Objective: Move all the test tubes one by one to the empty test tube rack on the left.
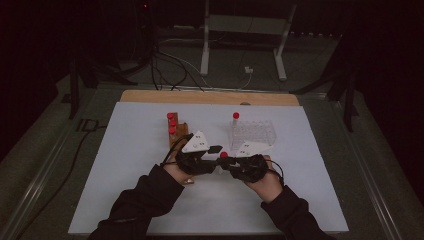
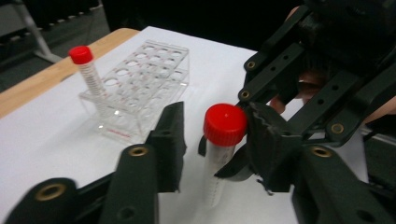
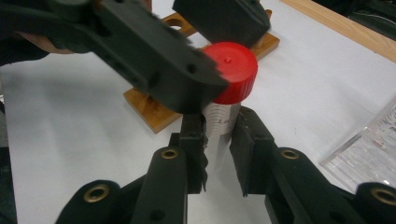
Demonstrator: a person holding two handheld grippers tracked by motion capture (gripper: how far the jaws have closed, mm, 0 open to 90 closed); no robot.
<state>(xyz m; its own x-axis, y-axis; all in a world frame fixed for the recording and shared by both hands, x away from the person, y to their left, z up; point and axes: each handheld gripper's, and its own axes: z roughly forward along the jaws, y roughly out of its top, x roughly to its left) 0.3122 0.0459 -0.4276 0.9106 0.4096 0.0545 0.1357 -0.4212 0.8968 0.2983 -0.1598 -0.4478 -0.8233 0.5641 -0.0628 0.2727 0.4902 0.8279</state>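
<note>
A clear tube with a red cap [image 1: 223,154] stands upright above the white mat, between my two grippers. My right gripper [image 3: 218,135] is shut on the tube's clear body just under the cap [image 3: 233,70]. From the opposite side my left gripper [image 2: 215,116] reaches in with its jaws on either side of the red cap [image 2: 224,123]. One jaw lies against the cap and a narrow gap shows between the cap and the other jaw. In the high view both hands meet at the middle of the mat, left gripper [image 1: 216,152] facing right gripper [image 1: 226,163].
A clear plastic rack [image 1: 252,132] stands behind the right hand with one red-capped tube [image 1: 235,116] in its far left corner. A wooden rack [image 1: 176,131] with three red-capped tubes [image 1: 171,122] stands behind the left hand. The white mat [image 1: 125,175] covers the table.
</note>
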